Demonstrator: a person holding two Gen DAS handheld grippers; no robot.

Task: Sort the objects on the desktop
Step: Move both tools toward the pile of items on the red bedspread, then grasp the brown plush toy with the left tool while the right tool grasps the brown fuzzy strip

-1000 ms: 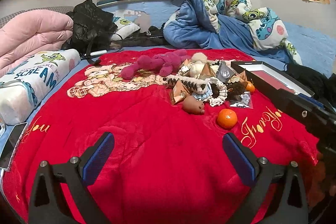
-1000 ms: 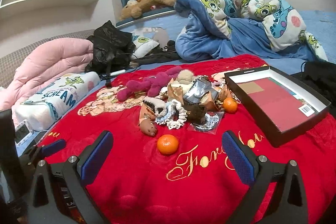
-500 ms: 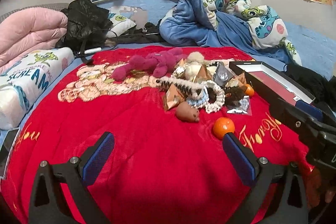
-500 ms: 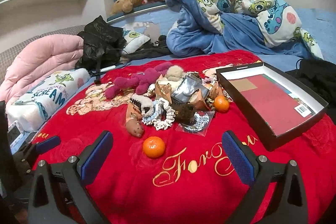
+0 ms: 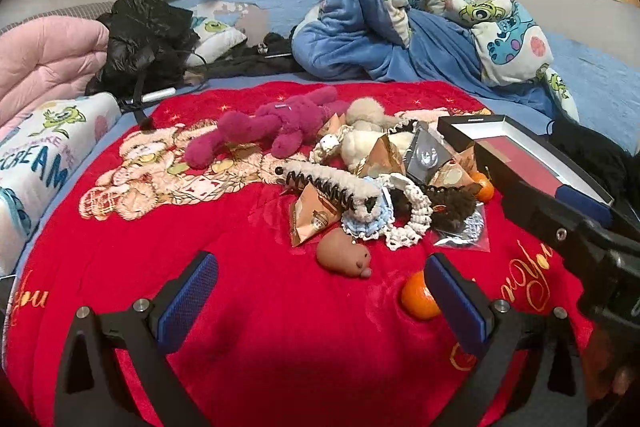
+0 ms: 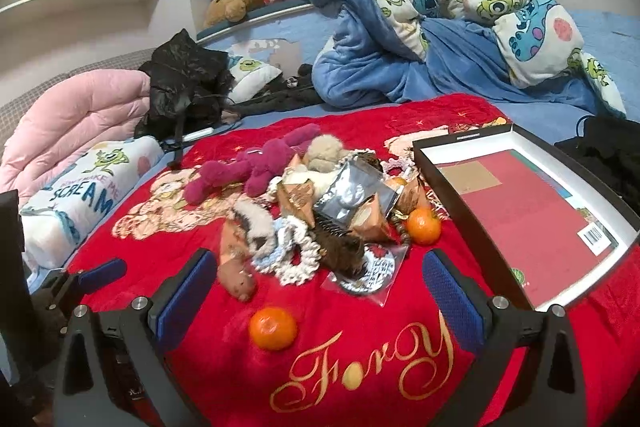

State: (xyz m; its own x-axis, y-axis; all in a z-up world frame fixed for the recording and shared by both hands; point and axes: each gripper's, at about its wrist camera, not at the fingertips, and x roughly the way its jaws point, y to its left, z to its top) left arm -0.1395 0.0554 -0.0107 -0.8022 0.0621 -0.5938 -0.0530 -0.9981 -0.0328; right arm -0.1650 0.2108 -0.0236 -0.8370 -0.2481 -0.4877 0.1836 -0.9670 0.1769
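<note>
Both tongs are hovering over the red blanket (image 6: 360, 387) with their jaws spread wide and nothing between them. The pile of small things to be sorted is lying in the middle of the blanket, and the open black box (image 6: 520, 227) is sitting to its right, near edge angled toward the right gripper (image 6: 320, 299).

The relation that matters is where the loose orange (image 6: 273, 327) is lying — apart from the pile, on the near side. In the right wrist view it is sitting just ahead of the tongs and a little left of their centre line, inside the span of the open fingers. In the left wrist view the same orange (image 5: 418, 301) is lying off to the right, partly hidden behind the right finger of the left gripper (image 5: 320, 299), so that tool is pointing instead at the brown toy (image 5: 345, 255) at the pile's near edge.

My judgement: the right hand is the nearer and better lined-up one for the orange, needing only a small shift left and forward. Being round, it offers no long axis to match — but it may roll on the soft plush.
</note>
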